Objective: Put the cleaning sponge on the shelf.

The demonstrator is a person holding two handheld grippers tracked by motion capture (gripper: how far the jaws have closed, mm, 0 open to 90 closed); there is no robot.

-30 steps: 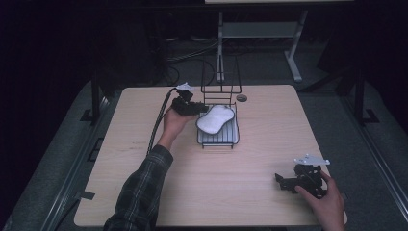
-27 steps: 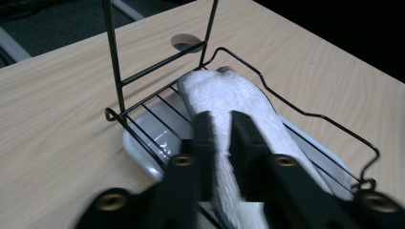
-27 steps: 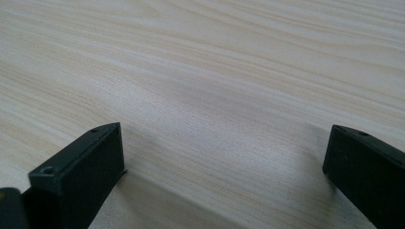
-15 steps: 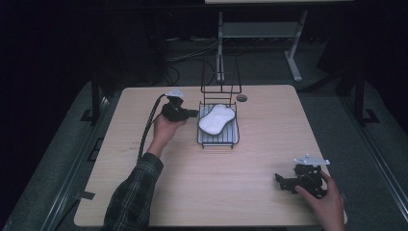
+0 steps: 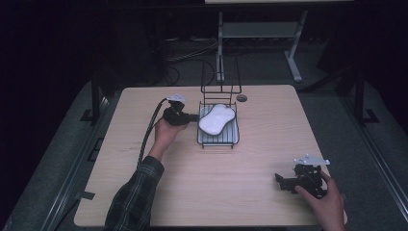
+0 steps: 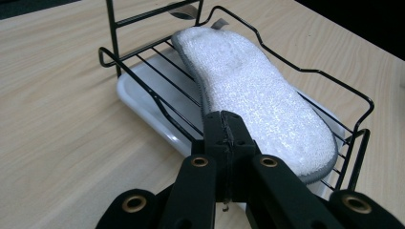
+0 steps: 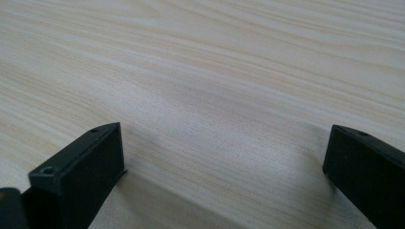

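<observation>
A white, shoe-sole-shaped pad (image 5: 217, 119) lies in a black wire rack (image 5: 219, 143) on a white tray (image 6: 143, 102), at the middle back of the table. Its fuzzy top (image 6: 253, 90) faces up, and it rests slantwise on the wires. My left gripper (image 5: 192, 117) is held just left of the rack and points at it. The jaws (image 6: 224, 126) are pressed together with nothing between them, close to the pad's grey edge. My right gripper (image 5: 281, 180) rests at the front right of the table. It is open (image 7: 224, 138) over bare wood.
The rack has a tall wire back (image 5: 220, 77) on its far side. A small round hole (image 5: 241, 97) sits in the table (image 5: 269, 130) behind the rack. A dark cable (image 5: 149, 132) trails from the left gripper along the sleeve.
The left gripper has drawn back leftward from over the pad to the rack's left side. The pad stays in the rack. The right gripper has not moved.
</observation>
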